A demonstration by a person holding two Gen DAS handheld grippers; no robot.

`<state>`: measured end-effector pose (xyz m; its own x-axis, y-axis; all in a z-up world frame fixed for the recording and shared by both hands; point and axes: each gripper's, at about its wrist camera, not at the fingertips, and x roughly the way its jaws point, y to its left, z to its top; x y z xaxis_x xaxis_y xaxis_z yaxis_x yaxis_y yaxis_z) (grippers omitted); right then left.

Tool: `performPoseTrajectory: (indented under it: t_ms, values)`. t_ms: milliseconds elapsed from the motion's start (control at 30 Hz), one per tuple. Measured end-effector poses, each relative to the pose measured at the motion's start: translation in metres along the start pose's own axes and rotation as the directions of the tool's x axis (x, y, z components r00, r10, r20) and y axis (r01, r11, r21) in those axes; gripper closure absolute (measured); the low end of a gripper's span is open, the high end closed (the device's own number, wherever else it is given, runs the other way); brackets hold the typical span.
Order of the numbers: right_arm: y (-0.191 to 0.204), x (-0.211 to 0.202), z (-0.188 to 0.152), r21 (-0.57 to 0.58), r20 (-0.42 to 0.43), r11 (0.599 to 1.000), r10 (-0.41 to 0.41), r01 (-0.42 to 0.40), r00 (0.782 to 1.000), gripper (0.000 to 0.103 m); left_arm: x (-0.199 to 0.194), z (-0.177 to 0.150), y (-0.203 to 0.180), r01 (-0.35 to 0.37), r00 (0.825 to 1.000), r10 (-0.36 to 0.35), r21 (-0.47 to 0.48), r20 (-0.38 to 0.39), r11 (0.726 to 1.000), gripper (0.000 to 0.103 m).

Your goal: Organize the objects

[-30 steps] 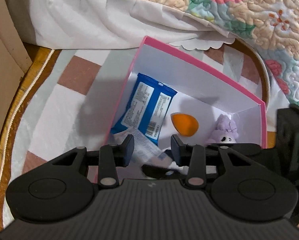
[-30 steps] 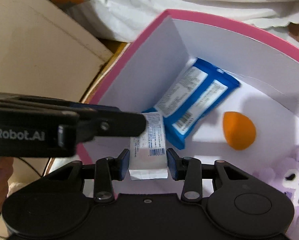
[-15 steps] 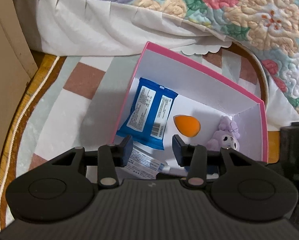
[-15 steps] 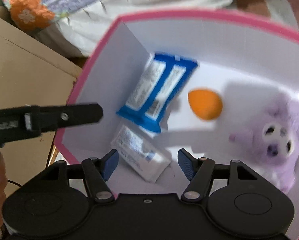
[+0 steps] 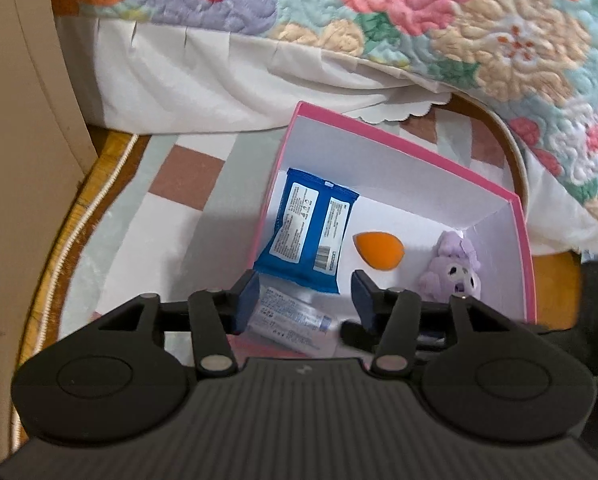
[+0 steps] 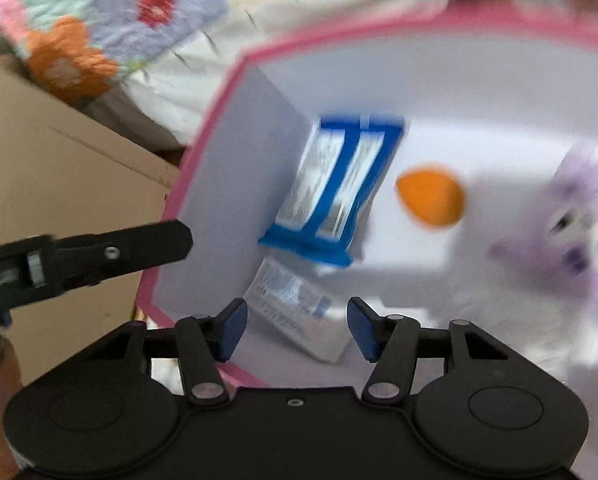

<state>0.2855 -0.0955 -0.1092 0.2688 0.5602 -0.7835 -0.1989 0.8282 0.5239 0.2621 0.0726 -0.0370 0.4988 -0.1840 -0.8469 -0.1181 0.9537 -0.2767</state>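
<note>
**Four Things in the Pink Box**

A big flowery quilt (image 5: 439, 20) hangs over a white bed skirt (image 5: 219, 80) at the top. Below it lies a rug with brown and white squares (image 5: 159, 208). A tan cardboard box (image 6: 59, 168) stands at the left in the right wrist view.

On the rug sits a pink box (image 5: 399, 142) with white walls inside. All the task's things lie in it. A blue packet (image 5: 307, 232) rests against the left wall. Just below it, near the front corner, lies a white packet (image 5: 291, 320) with small print; their edges seem to touch. An orange egg-shaped sponge (image 5: 379, 250) lies in the middle, a little apart from the blue packet. A small purple plush toy (image 5: 453, 268) sits by the right wall.

The left gripper (image 5: 305, 300) hangs above the front of the box. Its jaws are opening and grip nothing. The right gripper (image 6: 297, 328) hangs over the white packet. Its jaws are closing, but its pads are not touching the packet. The right wrist view is blurry.
</note>
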Motion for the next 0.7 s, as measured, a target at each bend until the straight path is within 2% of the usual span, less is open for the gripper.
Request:
performPoseTrajectory:
  t_ms: [100,200,300,533,700]
  values:
    - [0.011,-0.039,-0.01,-0.066,0.106,0.997,-0.034,0.041,0.994,0.039,-0.017,-0.006,-0.007,-0.013,1.0,0.013,0.052,0.001,0.999,0.046]
    - [0.023,-0.072,-0.02,-0.129,0.169,0.986,-0.087,0.11,0.982,0.034,-0.031,-0.009,-0.018,-0.039,0.998,0.044,0.115,-0.044,0.993,0.045]
    - [0.032,-0.107,-0.031,-0.167,0.221,0.972,-0.124,0.163,0.967,0.032,-0.052,-0.013,-0.03,-0.039,0.998,0.046,0.178,-0.035,0.983,0.041]
    - [0.054,-0.165,-0.05,-0.233,0.298,0.93,-0.211,0.285,0.931,0.021,-0.106,-0.025,-0.047,0.007,1.0,-0.005,0.239,-0.009,0.971,0.032]
    - [0.066,-0.198,-0.069,-0.224,0.325,0.925,-0.226,0.307,0.918,0.013,-0.132,-0.038,-0.054,0.017,1.0,-0.019,0.278,0.005,0.96,0.027]
